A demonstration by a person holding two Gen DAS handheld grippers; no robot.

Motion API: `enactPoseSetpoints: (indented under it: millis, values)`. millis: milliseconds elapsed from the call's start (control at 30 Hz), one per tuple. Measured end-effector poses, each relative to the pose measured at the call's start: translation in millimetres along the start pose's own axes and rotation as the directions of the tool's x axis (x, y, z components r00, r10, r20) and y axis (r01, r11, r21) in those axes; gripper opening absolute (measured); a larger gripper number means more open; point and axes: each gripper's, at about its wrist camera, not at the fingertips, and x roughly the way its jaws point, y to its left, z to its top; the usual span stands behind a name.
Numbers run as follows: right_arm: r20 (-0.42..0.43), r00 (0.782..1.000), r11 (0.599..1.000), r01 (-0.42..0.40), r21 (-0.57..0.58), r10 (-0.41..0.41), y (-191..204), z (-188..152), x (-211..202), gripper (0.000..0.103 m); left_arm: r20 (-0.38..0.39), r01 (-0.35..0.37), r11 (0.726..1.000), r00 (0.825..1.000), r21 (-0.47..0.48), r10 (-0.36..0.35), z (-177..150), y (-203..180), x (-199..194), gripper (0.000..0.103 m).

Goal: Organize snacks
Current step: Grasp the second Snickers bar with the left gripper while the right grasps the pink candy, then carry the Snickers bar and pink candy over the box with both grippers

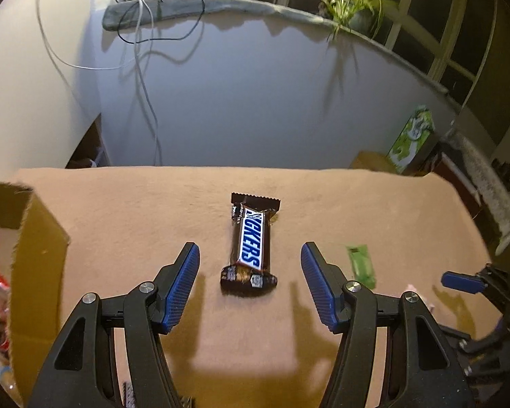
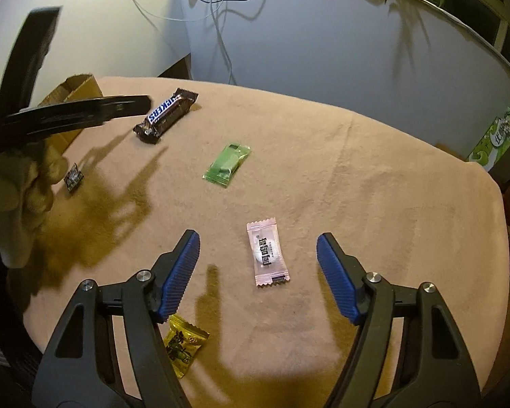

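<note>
A Snickers bar lies on the tan cloth, lengthwise between the blue pads of my open left gripper, which is empty. It also shows in the right wrist view. My right gripper is open and empty around a pink candy packet. A green packet lies mid-table, also seen in the left wrist view. A yellow packet lies under my right gripper's left finger. A small dark packet lies at the left.
A cardboard box with several snacks inside stands at the table's left edge. The left gripper's arm reaches in from the left in the right wrist view. A green carton stands beyond the table's far right. The cloth-covered table drops off at its edges.
</note>
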Motion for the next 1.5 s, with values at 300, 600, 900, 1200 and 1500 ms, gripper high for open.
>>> enactPoseSetpoints:
  millis: [300,600,900,1200,1500]
  values:
    - [-0.031,1.000,1.000,-0.002,-0.017,0.001,0.4,0.4,15.3,0.063,-0.051,-0.054,0.998,0.997,0.020,0.055,1.5,2.9,29.4,0.055]
    - [-0.056,0.998,0.999,0.017,-0.047,-0.020,1.5,-0.4,24.1,0.052,-0.047,-0.075,0.996,0.996,0.053,0.077,1.4,-2.4,34.6,0.027]
    - [-0.061,0.998,0.998,0.025,-0.055,-0.029,-2.7,-5.2,18.4,0.021,-0.042,-0.064,0.996,0.997,0.055,0.067,1.5,-2.6,33.3,0.027]
    - [-0.017,0.999,0.998,0.039,-0.041,-0.040,-2.2,-6.3,-1.0,0.021,0.000,-0.021,0.999,1.000,0.032,0.021,4.3,-1.6,10.4,0.027]
    - [0.055,0.998,0.996,0.045,-0.080,-0.040,19.5,-1.9,-41.0,0.021,0.106,0.013,1.000,0.994,-0.011,-0.012,4.9,10.3,-39.3,0.027]
